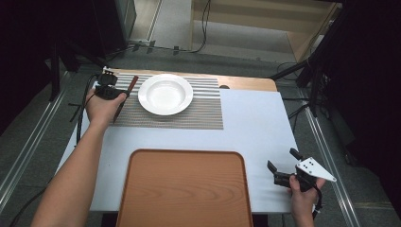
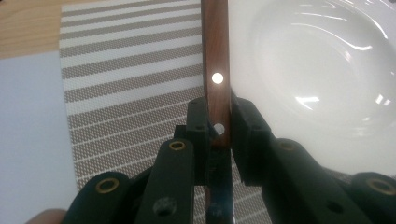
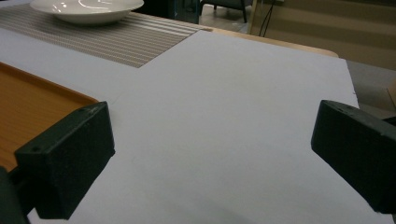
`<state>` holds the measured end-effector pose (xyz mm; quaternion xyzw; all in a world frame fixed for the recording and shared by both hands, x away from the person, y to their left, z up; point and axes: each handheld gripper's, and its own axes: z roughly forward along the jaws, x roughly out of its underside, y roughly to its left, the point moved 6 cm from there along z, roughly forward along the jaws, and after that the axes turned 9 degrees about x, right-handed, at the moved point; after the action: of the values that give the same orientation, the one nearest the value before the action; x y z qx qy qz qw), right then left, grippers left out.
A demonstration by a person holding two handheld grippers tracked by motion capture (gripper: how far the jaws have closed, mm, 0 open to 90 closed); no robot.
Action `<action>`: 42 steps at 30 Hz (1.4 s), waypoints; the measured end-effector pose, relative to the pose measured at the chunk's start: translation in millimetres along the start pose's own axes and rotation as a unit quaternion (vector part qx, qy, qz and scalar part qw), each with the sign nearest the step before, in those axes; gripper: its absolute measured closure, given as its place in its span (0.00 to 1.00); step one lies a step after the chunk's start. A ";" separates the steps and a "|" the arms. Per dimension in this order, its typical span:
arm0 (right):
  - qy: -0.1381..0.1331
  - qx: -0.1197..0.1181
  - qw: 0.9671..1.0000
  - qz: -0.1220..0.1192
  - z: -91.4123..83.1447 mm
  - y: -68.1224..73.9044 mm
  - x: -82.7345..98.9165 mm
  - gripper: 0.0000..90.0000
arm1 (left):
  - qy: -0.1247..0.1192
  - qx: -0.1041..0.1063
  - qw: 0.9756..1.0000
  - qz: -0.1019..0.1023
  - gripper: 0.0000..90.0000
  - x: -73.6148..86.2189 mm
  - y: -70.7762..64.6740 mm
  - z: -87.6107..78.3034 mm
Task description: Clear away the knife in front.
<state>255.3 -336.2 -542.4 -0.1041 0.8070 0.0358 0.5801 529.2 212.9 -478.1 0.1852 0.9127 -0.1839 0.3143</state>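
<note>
Jaws of your left gripper point(image 2: 218, 122) clamp the brown wooden-handled knife point(image 2: 215, 60) just left of the white ceramic plate point(image 1: 165, 93); right gripper point(image 1: 283, 165) idles open. Lower it level onto the striped woven placemat point(image 1: 198, 113) (parallel to the plate's rim) before letting go.

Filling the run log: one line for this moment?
left gripper: shut on knife handle | beside plate, over placemat | right gripper: open, idle
</note>
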 end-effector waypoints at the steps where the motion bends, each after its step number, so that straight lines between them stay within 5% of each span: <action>1: 0.000 0.000 1.000 -0.001 0.0 0.0 0.0 0.00 | -0.001 -0.001 1.000 0.002 0.85 1.9 -1.4 -1.3; 23: 0.001 0.001 1.000 -0.002 -0.3 0.5 0.1 0.00 | -0.020 0.025 0.997 0.073 0.85 28.4 -58.2 -44.6; 42: 0.001 0.001 1.000 -0.006 -0.5 1.1 0.1 0.00 | -0.041 0.057 0.993 0.095 0.85 64.5 -86.8 -75.0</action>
<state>254.5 -335.2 -542.5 -0.1081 0.8068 0.0311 0.5799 404.6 186.2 -445.3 0.2815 0.8653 -0.2125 0.3563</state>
